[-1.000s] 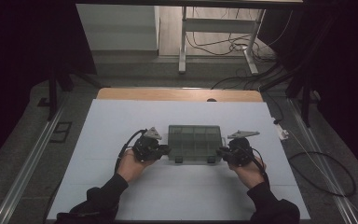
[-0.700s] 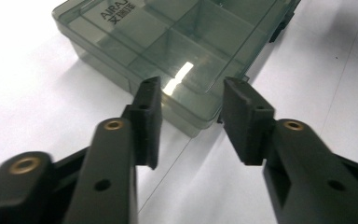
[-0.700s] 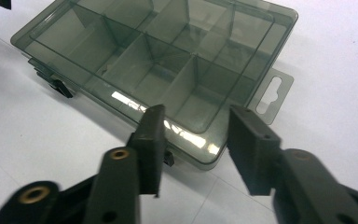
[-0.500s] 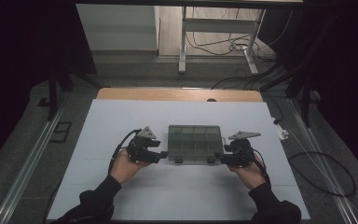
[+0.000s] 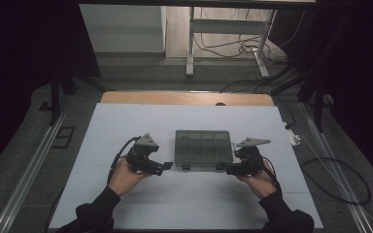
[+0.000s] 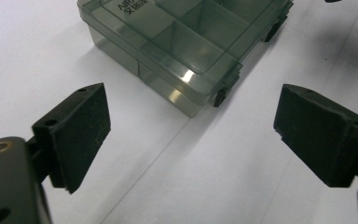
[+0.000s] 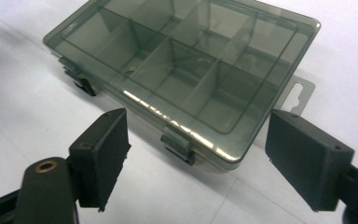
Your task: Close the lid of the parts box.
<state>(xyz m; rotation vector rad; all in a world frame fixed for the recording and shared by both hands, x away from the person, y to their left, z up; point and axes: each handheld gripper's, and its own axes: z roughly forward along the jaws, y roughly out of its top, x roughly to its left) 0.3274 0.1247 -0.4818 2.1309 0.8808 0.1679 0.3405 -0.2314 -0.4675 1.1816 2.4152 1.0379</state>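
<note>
A smoky see-through compartment box (image 5: 203, 149) lies shut on the white table (image 5: 126, 204), with several empty cells inside. My left gripper (image 5: 167, 166) is just off the box's (image 6: 177, 42) near left corner, and its jaws have just been opening. In the left gripper view my left gripper (image 6: 198, 133) has only bare table between its pads, with a front latch (image 6: 221, 95) ahead. My right gripper (image 5: 222, 167) is at the near right corner, its jaws also just opening. In the right gripper view my right gripper (image 7: 196, 140) stands wide before a latch (image 7: 179, 147) without touching the box (image 7: 182, 60).
A hanging tab (image 7: 300, 93) sticks out from the box's side. A wooden strip (image 5: 184, 98) edges the table's far side. A small white object (image 5: 295, 140) lies off the right edge. Cables (image 5: 335, 174) run over the floor.
Both grippers' jaws have opened from nearly shut at the box's front latches. The left hand has drawn back leftward from the box. The box has not moved.
</note>
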